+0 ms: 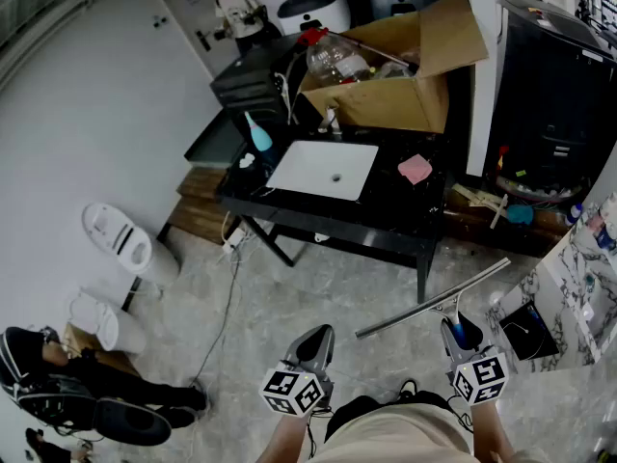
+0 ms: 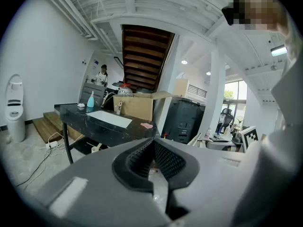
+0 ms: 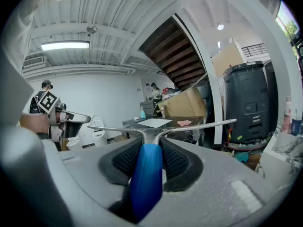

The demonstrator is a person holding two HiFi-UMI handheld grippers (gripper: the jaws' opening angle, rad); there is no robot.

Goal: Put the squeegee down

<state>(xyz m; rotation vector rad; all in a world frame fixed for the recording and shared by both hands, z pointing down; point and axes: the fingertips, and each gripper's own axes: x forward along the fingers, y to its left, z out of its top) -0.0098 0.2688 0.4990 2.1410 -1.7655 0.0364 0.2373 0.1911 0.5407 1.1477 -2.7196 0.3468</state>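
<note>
The right gripper (image 3: 150, 151) has its jaws clamped on the rounded blue plastic handle of a long silver metal squeegee (image 1: 426, 302). It holds the tool in the air, above the grey marbled floor (image 1: 289, 297) and off every surface. In the head view the blade bar slants from lower left to upper right, just in front of the black table (image 1: 386, 222) with the white rectangular sink (image 1: 323, 169). A pink cloth (image 1: 415, 169) lies on the tabletop to the right of the sink, and an open brown cardboard box (image 1: 405, 99) sits behind it. The left gripper (image 2: 152, 154) has its ribbed black pads brought together at the tips, with nothing between them. It hangs over the floor, well apart from the squeegee.
</note>
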